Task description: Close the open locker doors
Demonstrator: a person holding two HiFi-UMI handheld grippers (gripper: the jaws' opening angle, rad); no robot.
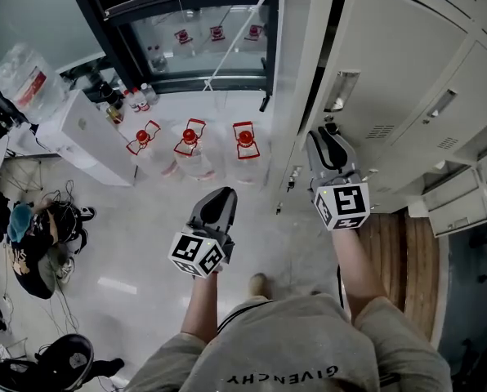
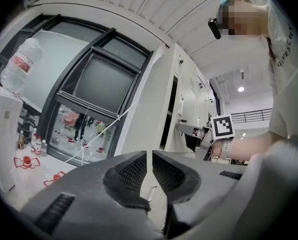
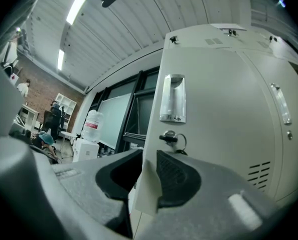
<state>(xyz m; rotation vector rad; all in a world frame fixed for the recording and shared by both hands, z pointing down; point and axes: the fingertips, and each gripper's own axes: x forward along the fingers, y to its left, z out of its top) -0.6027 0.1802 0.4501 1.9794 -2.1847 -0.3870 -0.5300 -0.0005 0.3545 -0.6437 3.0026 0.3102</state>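
The pale grey metal locker door (image 3: 219, 119) stands at the right of the scene, at the left end of a row of matching grey lockers (image 1: 452, 109); its free left edge sits between the jaws of the right gripper (image 3: 149, 159), which are clamped on it, one pad on the front face and the other behind the edge; the door stands out from the cabinet, with a dark gap showing beside it in the left gripper view. On the door face, just above the grip, a key on a ring (image 3: 170, 138) sticks out of the lock; above that is a shiny recessed handle (image 3: 172, 98); vent slots (image 3: 259, 174) lie low to the right. In the head view the right gripper (image 1: 329, 141) reaches up to the door (image 1: 374, 55); the left gripper (image 1: 217, 202) hangs nearer and further left, over the pale floor, well apart from the lockers; its jaws are drawn together to a thin slit with nothing in them (image 2: 150, 159). Farther left on the floor stand three clear water bottles with red handles (image 1: 190, 137); beyond them is a dark-framed window (image 1: 194, 31); at the far left a white water dispenser (image 1: 80, 129) carries a large clear bottle (image 1: 27, 76).
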